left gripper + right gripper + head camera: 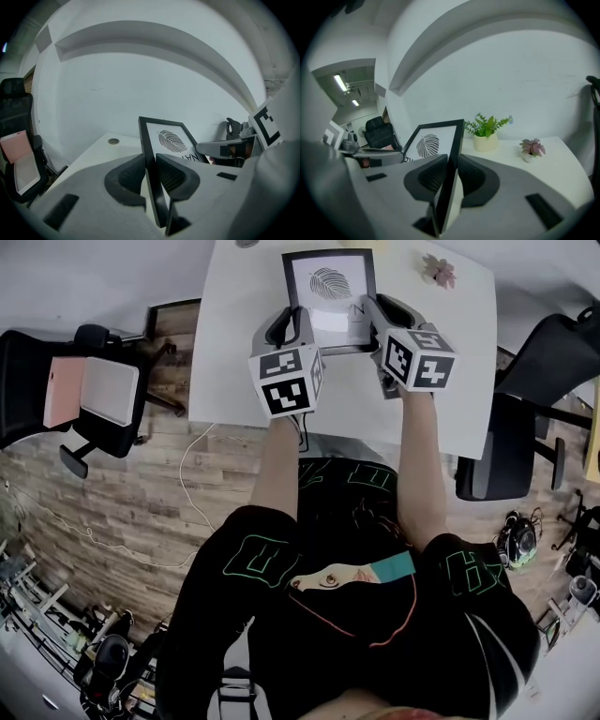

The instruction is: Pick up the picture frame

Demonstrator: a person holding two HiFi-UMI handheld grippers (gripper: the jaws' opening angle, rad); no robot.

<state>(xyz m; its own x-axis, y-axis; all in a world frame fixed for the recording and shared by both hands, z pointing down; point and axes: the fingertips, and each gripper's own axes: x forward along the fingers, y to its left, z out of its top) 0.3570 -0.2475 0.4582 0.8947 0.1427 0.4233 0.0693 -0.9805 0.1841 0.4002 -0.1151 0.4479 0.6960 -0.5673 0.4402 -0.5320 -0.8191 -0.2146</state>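
Observation:
The picture frame [330,282] is black-edged with a leaf print on white, and it hangs between my two grippers over the white table [234,371]. My left gripper [292,320] is shut on its left side bar. In the left gripper view both pads press that black bar [151,161], with the print [172,140] beyond. My right gripper [375,315] is shut on the right side bar, and in the right gripper view the frame's edge [452,164] runs up between the pads. The grippers' marker cubes hide the frame's lower edge in the head view.
A small pink plant [438,271] stands at the table's far right, with a green plant in a cream pot [486,133] beside it. A black chair with a pink and white pad [84,390] is left of the table. Another dark chair [525,409] is on the right. Cables lie on the wooden floor.

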